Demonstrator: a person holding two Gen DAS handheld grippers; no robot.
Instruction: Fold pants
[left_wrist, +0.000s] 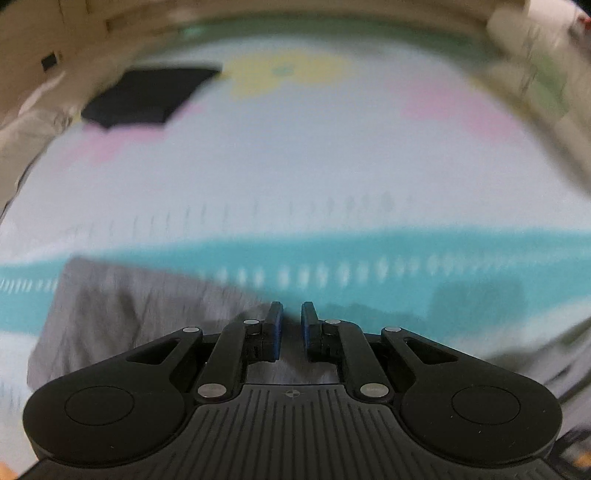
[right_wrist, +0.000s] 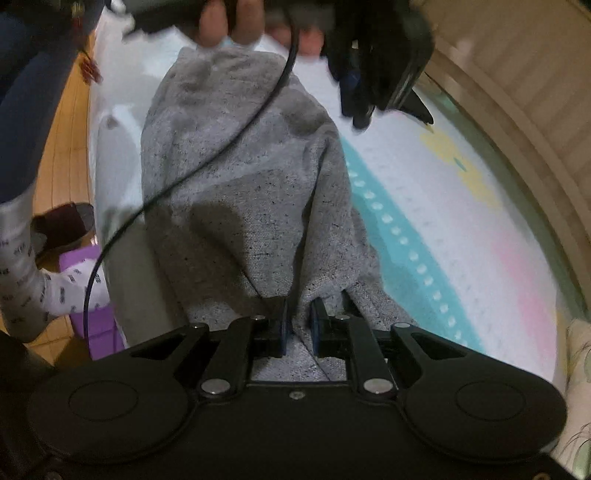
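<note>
A: Looking through the left wrist cam, the left gripper (left_wrist: 291, 314) had its jaws nearly together with nothing pinched at the tips. Grey pants (left_wrist: 122, 314) lay under it on the bed sheet (left_wrist: 295, 177), and a dark folded thing (left_wrist: 147, 96) sat far back. Blurry though.

B: Right cam was clearer. The right gripper (right_wrist: 298, 317) was clamped on a pants (right_wrist: 240, 184) fold, a cable (right_wrist: 207, 162) draped across, and a hand (right_wrist: 236, 26) was at the far end.

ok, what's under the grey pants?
The grey pants lie on a pale bed sheet with a teal dotted band that runs under the cloth. How the sheet looks beneath them is covered.
</note>
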